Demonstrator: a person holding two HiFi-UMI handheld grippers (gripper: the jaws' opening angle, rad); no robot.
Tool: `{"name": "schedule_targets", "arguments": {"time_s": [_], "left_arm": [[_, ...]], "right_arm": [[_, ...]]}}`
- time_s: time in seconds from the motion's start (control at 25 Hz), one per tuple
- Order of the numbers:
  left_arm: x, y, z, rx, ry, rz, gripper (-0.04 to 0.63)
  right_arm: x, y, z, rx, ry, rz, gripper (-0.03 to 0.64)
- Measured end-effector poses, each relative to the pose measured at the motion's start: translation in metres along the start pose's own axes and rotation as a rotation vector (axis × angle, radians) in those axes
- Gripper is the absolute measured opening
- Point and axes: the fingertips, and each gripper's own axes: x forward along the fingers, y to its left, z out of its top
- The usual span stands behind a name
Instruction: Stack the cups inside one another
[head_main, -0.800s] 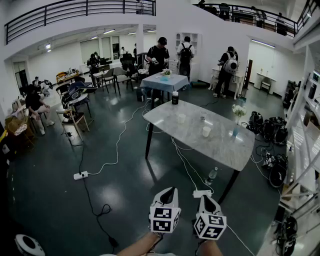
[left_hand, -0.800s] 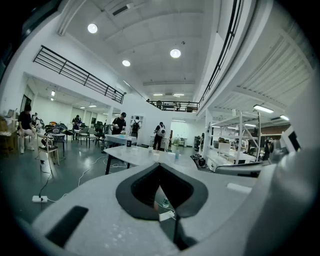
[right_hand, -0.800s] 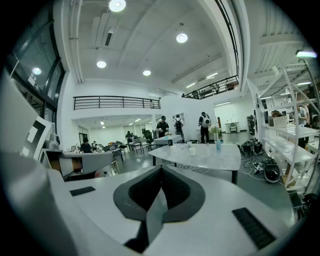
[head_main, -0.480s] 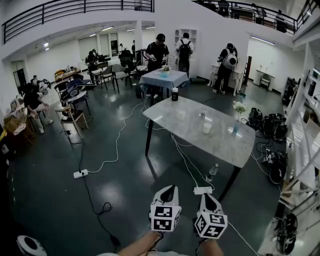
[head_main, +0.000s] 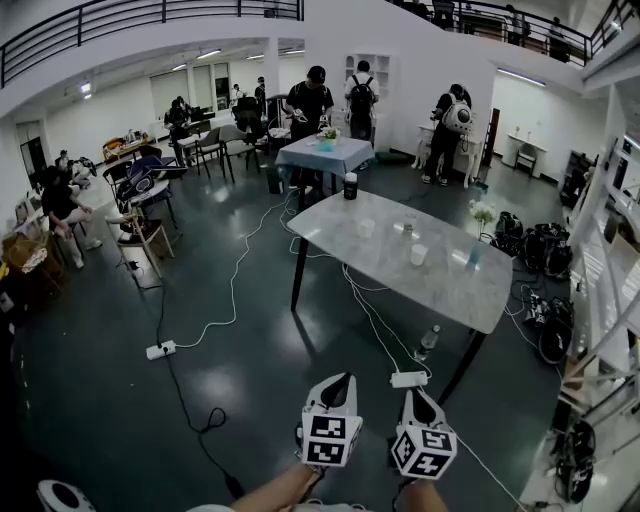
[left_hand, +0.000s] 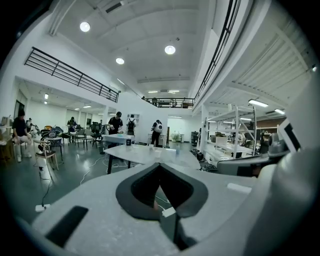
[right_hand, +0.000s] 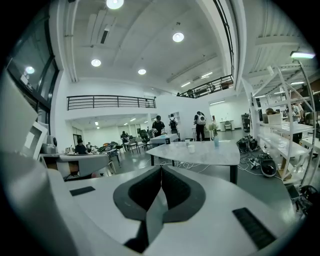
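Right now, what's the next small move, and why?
Probably walk closer to the table. The cups stand on it, far ahead and seemingly out of reach. The left gripper and the right gripper are both shut with nothing between the jaws, so they can open once near.

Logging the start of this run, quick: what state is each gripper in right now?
Left gripper: shut, nothing held.
Right gripper: shut, nothing held.

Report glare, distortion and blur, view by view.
Head view: fisheye bends the black balcony railing; lights glare off the glossy dark floor. Left gripper view: black corners, the grey left gripper soft up close. Right gripper view: round ceiling lamps blown out.
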Motion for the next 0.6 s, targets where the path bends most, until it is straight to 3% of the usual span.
{"name": "schedule_targets", "arguments": {"time_s": [0.6], "left_arm": [[-0.001, 0.039, -0.015, -0.009, 0.028, -0.026, -0.005]], "right_arm": [[0.009, 0.019, -0.013, 0.020, 0.022, -0.075, 0.008]]}}
